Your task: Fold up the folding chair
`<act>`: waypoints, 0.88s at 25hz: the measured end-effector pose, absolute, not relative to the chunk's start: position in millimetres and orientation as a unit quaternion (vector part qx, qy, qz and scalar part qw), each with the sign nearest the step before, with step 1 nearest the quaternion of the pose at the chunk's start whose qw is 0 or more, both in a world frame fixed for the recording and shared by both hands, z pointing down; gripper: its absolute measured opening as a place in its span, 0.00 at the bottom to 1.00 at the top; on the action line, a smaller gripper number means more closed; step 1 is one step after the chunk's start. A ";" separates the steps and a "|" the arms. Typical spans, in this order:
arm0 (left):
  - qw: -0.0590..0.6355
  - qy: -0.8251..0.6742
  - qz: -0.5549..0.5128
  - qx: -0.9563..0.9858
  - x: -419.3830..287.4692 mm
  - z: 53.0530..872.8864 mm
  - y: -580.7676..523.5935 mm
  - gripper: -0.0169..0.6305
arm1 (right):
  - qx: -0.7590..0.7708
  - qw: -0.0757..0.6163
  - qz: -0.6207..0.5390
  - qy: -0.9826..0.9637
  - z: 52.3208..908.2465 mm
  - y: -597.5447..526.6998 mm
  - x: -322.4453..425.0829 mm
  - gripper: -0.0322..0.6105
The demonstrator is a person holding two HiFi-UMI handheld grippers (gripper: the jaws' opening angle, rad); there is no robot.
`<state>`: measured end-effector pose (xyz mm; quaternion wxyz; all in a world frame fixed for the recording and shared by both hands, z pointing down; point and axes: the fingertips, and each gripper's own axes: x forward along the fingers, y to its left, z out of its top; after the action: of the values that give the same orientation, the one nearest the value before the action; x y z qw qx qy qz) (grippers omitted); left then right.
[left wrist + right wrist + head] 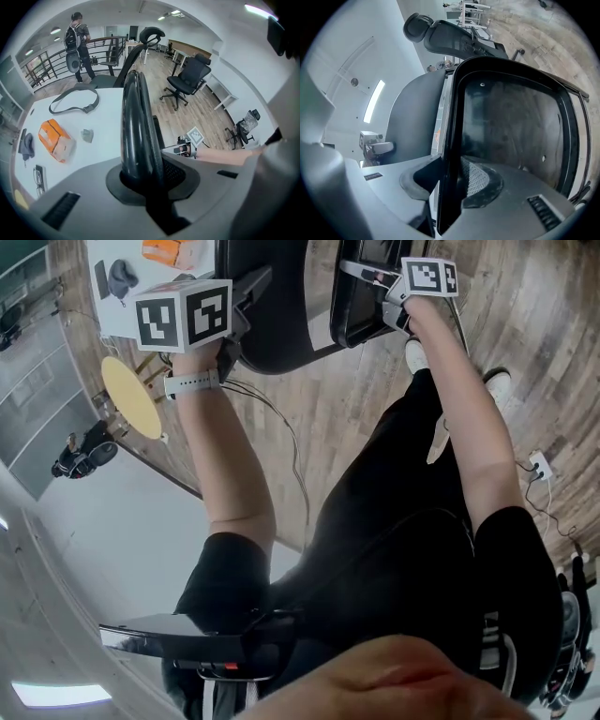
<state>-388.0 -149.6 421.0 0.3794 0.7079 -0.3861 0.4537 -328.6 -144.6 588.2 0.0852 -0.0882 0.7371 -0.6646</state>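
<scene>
Left hand-held gripper (146,176) clamped on backrest (136,117) edge, right hand-held gripper (450,187) gripping seat (511,122) rim (both panels black).

a white table (101,123) carries an orange pouch (55,139) and a grey strap (87,108).

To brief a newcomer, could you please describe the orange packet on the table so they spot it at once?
Beside the black folding chair stands a white table. On it, near a looped black strap, lies the orange packet. It is the only brightly coloured thing there; the small scrap beside it is grey.
</scene>
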 end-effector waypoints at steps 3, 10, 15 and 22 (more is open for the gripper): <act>0.384 -0.383 0.449 0.710 -404.3 424.9 -154.0 0.12 | -0.094 0.091 -0.667 0.733 590.7 -148.2 -340.7 0.23; 0.386 -0.381 0.446 0.712 -425.7 433.8 -160.3 0.12 | -0.103 0.092 -0.668 0.731 596.2 -154.0 -356.8 0.24; 0.388 -0.374 0.440 0.718 -423.6 434.4 -161.5 0.13 | -0.103 0.089 -0.659 0.739 597.0 -155.6 -356.4 0.25; 0.361 -0.418 0.380 0.742 -440.9 406.6 -168.2 0.35 | -0.125 0.080 -0.637 0.756 599.1 -149.5 -343.0 0.35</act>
<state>-440.9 -168.2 406.6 0.3610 0.7420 -0.4181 0.3799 -343.0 -149.5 599.1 0.0801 -0.1250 0.7561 -0.6374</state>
